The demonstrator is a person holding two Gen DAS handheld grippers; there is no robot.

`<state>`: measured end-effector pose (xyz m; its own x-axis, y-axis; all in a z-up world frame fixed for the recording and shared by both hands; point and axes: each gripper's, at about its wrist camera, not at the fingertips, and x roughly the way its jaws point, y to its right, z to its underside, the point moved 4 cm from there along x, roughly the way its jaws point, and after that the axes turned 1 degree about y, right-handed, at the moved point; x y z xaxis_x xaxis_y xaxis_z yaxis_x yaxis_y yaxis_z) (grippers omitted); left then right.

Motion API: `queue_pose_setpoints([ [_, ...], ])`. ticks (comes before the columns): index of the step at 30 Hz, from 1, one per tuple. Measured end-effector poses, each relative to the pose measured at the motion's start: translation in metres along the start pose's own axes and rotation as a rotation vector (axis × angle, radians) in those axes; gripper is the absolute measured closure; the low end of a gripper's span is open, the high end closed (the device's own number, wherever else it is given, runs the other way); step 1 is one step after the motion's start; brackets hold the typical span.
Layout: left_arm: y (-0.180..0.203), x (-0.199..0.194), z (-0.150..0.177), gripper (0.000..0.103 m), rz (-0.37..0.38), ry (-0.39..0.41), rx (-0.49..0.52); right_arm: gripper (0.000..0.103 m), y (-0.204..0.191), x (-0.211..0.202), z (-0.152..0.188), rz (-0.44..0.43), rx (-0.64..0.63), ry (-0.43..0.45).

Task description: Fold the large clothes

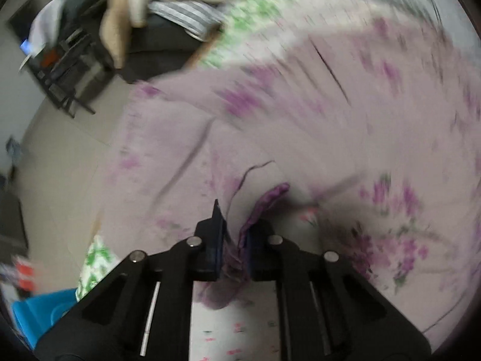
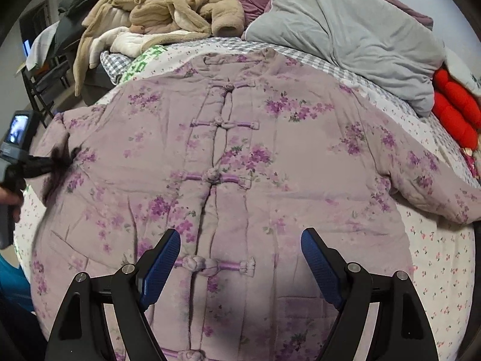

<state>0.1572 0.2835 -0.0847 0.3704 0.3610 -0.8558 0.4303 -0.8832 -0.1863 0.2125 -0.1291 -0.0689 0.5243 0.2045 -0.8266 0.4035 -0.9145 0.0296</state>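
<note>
A lilac padded jacket (image 2: 270, 150) with purple flowers and knot buttons lies front-up, spread across the bed. My right gripper (image 2: 240, 246) hangs open above its lower front, its blue pads on either side of the button line and touching nothing. At the jacket's left sleeve end, my left gripper (image 2: 64, 158) is held by a hand. In the left wrist view, which is blurred, the left gripper (image 1: 237, 228) is shut on a bunched fold of the jacket (image 1: 300, 120), and a darker purple edge sticks up between the pads.
A tan fleece garment (image 2: 168, 9) and a grey quilt (image 2: 345, 30) are heaped at the far side of the bed. Something red (image 2: 457, 111) lies at the right. The flowered sheet (image 2: 436, 255) shows around the jacket. A blue bin (image 1: 36, 310) and a dark rack (image 1: 66, 69) stand on the floor at the left.
</note>
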Motion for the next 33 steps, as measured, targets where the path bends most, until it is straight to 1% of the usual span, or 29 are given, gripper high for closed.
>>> queue_pose_setpoints([
  [2,-0.043,-0.032,-0.013,0.089,-0.022,0.099,-0.12,0.019,0.0,-0.002,-0.002,-0.01,0.009,0.009],
  [4,-0.106,-0.061,-0.02,0.089,-0.091,0.196,-0.296,0.019,0.001,-0.005,-0.003,-0.016,0.017,0.015],
  [5,-0.148,-0.073,-0.017,0.088,-0.144,0.232,-0.439,0.019,0.002,-0.006,-0.004,-0.016,0.021,0.02],
  [6,-0.182,-0.08,-0.008,0.085,-0.192,0.25,-0.561,0.019,0.003,-0.007,-0.004,-0.015,0.025,0.025],
  [7,-0.213,-0.086,0.004,0.082,-0.241,0.269,-0.686,0.019,0.004,-0.008,-0.004,-0.015,0.028,0.028],
  [8,-0.242,-0.091,0.021,0.081,-0.274,0.291,-0.812,0.019,0.005,-0.009,-0.004,-0.019,0.033,0.031],
  [9,-0.26,-0.092,0.036,0.074,-0.27,0.302,-0.906,0.019,0.005,-0.01,-0.004,-0.025,0.035,0.033],
  [10,-0.274,-0.089,0.048,0.06,-0.247,0.298,-0.984,0.019,0.005,-0.01,-0.003,-0.033,0.037,0.032],
  [11,-0.283,-0.084,0.059,0.054,-0.213,0.284,-1.047,0.019,0.004,-0.009,-0.002,-0.038,0.038,0.029],
  [12,-0.284,-0.081,0.065,0.05,-0.184,0.271,-1.074,0.019,0.004,-0.008,-0.002,-0.039,0.036,0.027],
  [13,-0.284,-0.075,0.066,0.051,-0.151,0.251,-1.074,0.019,0.002,-0.007,-0.002,-0.038,0.034,0.025],
  [14,-0.281,-0.069,0.064,0.05,-0.127,0.223,-1.051,0.019,0.001,-0.006,-0.002,-0.036,0.03,0.023],
  [16,-0.27,-0.061,0.055,0.05,-0.128,0.19,-0.989,0.019,-0.001,-0.004,-0.003,-0.037,0.033,0.018],
  [17,-0.259,-0.057,0.05,0.048,-0.111,0.173,-0.945,0.019,-0.002,-0.003,-0.003,-0.048,0.039,0.014],
  [18,-0.248,-0.055,0.047,0.045,-0.079,0.153,-0.909,0.019,-0.001,-0.003,-0.003,-0.059,0.047,0.012],
  [19,-0.238,-0.049,0.042,0.045,-0.039,0.125,-0.877,0.019,-0.001,-0.003,-0.003,-0.061,0.052,0.012],
  [21,-0.207,-0.039,0.036,0.045,0.016,0.082,-0.802,0.019,0.003,-0.005,-0.005,-0.06,0.07,0.018],
  [22,-0.193,-0.044,0.034,0.045,0.032,0.076,-0.764,0.019,0.007,-0.006,-0.007,-0.056,0.083,0.023],
  [26,-0.122,-0.054,0.017,0.045,0.092,0.064,-0.508,0.019,0.035,-0.014,-0.01,-0.04,0.164,0.041],
  [28,-0.092,-0.061,0.019,0.044,0.127,0.043,-0.421,0.019,0.052,-0.016,-0.01,-0.037,0.211,0.04],
  [32,-0.029,-0.069,0.033,0.043,0.248,-0.042,-0.274,0.019,0.085,-0.021,-0.005,-0.04,0.286,0.033],
  [33,-0.018,-0.072,0.037,0.043,0.268,-0.06,-0.248,0.019,0.092,-0.021,-0.003,-0.043,0.305,0.029],
])
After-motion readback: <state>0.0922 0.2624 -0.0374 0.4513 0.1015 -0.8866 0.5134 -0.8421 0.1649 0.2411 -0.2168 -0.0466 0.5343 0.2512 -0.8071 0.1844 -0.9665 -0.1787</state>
